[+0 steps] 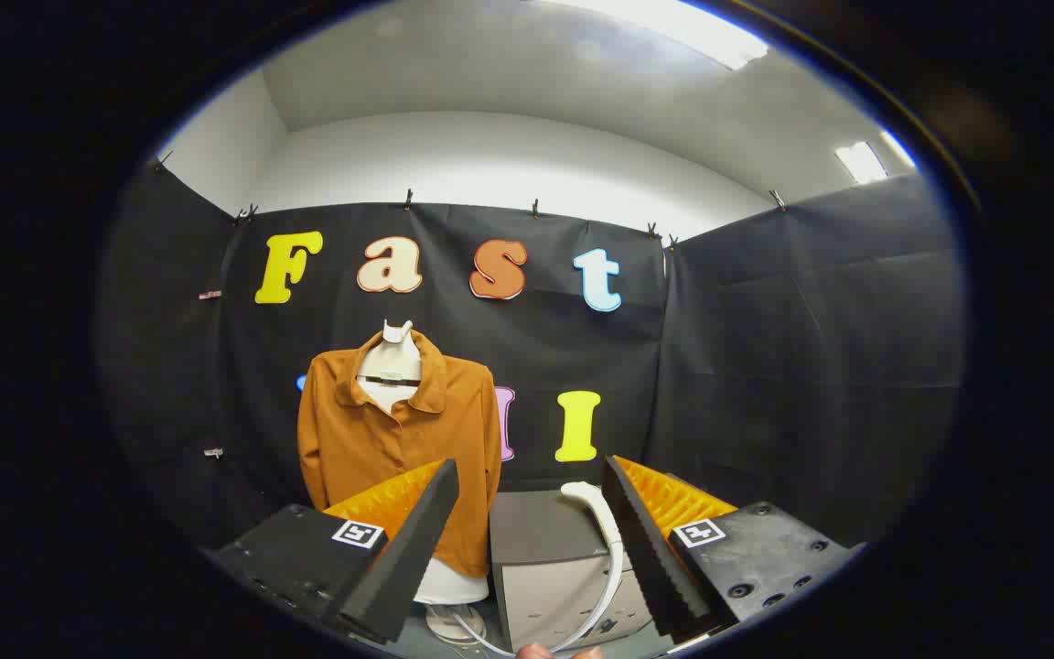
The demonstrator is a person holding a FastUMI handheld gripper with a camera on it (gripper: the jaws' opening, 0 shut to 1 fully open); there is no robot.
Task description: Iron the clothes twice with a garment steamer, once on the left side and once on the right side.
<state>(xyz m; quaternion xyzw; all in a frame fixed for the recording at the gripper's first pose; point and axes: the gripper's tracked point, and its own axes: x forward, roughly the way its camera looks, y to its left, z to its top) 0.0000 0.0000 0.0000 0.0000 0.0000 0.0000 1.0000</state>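
Hand-held gripper (527,513) open; steamer handle (602,531) between fingers, untouched.

Orange collared shirt (399,439) hangs upright on white mannequin torso; white steamer (602,526) lies on grey box beside it.

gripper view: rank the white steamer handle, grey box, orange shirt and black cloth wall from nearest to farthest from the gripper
The gripper is open.
1. White steamer handle, between the fingers.
2. Grey box, just ahead, under the handle.
3. Orange shirt, beyond the left finger.
4. Black cloth wall, farthest.
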